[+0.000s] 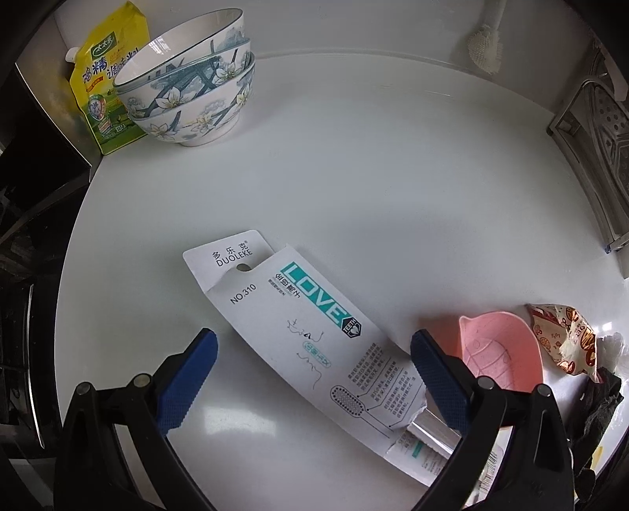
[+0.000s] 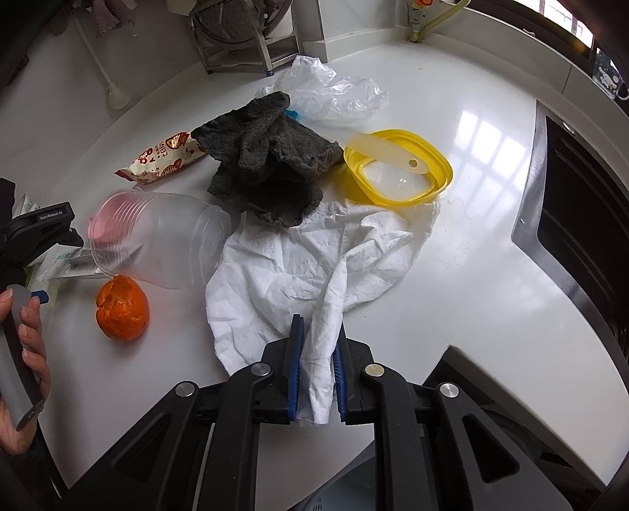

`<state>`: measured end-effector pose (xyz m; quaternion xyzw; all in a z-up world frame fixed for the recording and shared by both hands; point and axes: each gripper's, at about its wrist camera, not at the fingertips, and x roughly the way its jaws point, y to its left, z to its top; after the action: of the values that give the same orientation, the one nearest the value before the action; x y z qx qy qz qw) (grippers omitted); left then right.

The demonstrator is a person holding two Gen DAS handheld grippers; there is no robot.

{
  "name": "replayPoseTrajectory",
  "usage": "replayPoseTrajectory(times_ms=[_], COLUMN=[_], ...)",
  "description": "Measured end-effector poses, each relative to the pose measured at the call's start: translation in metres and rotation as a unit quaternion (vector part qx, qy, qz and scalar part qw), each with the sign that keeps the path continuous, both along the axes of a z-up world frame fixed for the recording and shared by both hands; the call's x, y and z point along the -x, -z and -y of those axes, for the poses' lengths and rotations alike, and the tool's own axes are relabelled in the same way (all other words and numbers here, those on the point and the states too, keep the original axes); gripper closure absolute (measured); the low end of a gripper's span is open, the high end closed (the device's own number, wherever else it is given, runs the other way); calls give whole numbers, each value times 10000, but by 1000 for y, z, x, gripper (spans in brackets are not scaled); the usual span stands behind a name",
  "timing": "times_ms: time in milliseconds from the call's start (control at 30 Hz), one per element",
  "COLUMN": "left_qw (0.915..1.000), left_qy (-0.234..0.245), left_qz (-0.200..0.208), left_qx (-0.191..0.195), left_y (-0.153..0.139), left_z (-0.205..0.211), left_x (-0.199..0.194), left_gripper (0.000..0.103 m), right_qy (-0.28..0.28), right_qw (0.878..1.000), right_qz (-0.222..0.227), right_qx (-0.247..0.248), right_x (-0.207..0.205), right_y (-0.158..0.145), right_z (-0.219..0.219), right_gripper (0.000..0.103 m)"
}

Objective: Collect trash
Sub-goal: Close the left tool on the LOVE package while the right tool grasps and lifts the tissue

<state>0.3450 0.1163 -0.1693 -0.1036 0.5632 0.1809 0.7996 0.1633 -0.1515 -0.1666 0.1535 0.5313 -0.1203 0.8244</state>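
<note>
right tongs (image 2: 317, 353) clench crumpled white paper (image 2: 314, 259); left tongs (image 1: 312, 371) gape wide over toothbrush packaging (image 1: 314, 334).

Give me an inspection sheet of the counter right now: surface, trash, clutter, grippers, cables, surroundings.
Surface: white counter, glossy.
Job's things: crumpled white paper; toothbrush package; snack wrapper; orange peel; plastic bag.
Clutter: dark cloth; clear jar on its side; yellow lid; pink dish; stacked bowls; yellow pouch.
Grippers: right gripper shut on the paper; left gripper open astride the package.
Cables: nothing seen.
Surroundings: sink; metal rack.
</note>
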Motion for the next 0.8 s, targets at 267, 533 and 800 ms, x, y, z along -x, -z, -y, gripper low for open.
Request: replayPoseTrajectory(times_ms=[267,533,800], left_qw=[9997,9976,9915], left_qy=[130,660,1284], left_qz=[45,143,182], left_qx=[-220,-162,-121], left_y=[6,-4,-13], left_z=[7,10,-13], left_x=[7,31,37], left_gripper=[6,32,47], right_qy=[-27,-68,-107], right_qw=[10000,9999,9996], right_qz=[10,92,245], right_qx=[58,13,-67], right_x=[1,2,4], right_y=[0,-6,-19], right_z=[-1,0,2], right_gripper=[89,89,91])
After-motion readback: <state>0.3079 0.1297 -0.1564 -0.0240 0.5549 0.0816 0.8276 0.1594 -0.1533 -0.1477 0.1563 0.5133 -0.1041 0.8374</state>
